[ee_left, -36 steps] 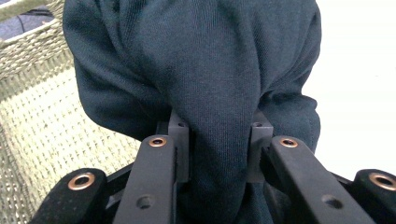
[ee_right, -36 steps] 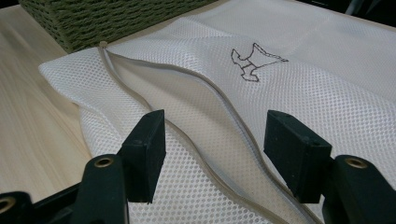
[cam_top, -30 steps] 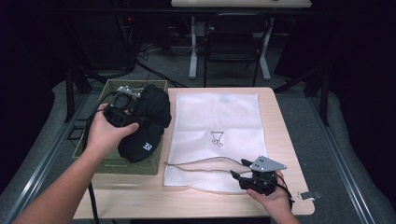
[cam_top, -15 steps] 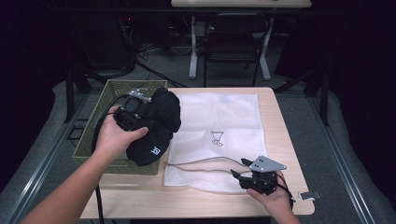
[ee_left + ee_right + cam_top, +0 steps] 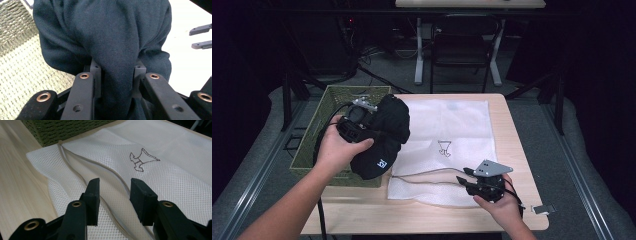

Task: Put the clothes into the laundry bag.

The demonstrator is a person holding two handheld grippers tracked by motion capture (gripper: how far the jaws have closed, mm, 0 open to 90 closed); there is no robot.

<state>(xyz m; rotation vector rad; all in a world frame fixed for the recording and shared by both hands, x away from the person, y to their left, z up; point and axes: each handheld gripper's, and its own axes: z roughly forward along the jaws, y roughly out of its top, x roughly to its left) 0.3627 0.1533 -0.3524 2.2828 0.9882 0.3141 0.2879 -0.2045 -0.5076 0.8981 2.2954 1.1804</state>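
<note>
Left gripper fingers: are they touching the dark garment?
Touching. In the left gripper view, both fingers press a fold of the dark garment between them.

Left tool [image 5: 362,125] pads buried in dark garment [image 5: 382,135] fold, contact unseen. Garment covers basket [image 5: 319,145] inside near desk's left edge. Logo on garment too small to read. Mesh bag [image 5: 155,170] cut off by right gripper view's edges.

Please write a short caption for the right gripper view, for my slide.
Right gripper, jaws closing, over the zipper edge of a white mesh bag.
</note>
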